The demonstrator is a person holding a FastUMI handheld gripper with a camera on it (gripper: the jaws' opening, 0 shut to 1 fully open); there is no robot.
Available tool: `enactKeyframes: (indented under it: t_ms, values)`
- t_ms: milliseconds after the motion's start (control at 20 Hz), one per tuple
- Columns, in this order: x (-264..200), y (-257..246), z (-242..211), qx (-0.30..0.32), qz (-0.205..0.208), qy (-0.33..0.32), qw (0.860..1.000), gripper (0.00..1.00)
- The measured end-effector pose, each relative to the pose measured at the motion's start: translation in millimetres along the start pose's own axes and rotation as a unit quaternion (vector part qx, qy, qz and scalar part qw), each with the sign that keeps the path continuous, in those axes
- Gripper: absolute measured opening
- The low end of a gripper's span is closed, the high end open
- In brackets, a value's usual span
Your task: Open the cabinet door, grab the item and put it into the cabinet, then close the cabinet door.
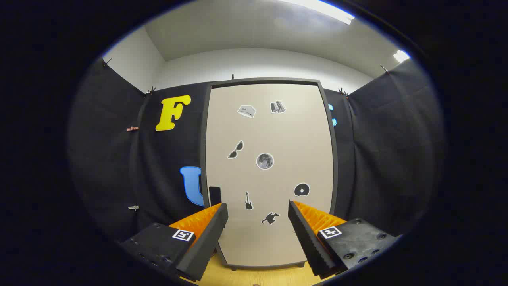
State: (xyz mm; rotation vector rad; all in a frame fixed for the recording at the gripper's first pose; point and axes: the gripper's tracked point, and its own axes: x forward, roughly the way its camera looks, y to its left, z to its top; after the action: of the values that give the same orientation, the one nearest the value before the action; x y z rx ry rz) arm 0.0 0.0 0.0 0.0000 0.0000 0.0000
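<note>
Opening step pending: tall beige cabinet door with dark frame and small stickers, shut, centre of frame beyond gripper, fingers spread wide, grasping nothing. Small black handle at door's lower left, just above left fingertip; next move likely an approach to that handle. Item to stow unidentifiable

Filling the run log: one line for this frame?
phase: approach | cabinet door: closed | handle: untouched | gripper: fingers open, holding nothing
</note>
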Motion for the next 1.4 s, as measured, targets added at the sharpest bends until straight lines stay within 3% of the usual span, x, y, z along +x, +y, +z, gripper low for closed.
enactKeyframes:
  t_ms: [1400]
  values:
    - [5, 35, -11, 0.0, 0.024, 0.02, 1.0, 0.98]
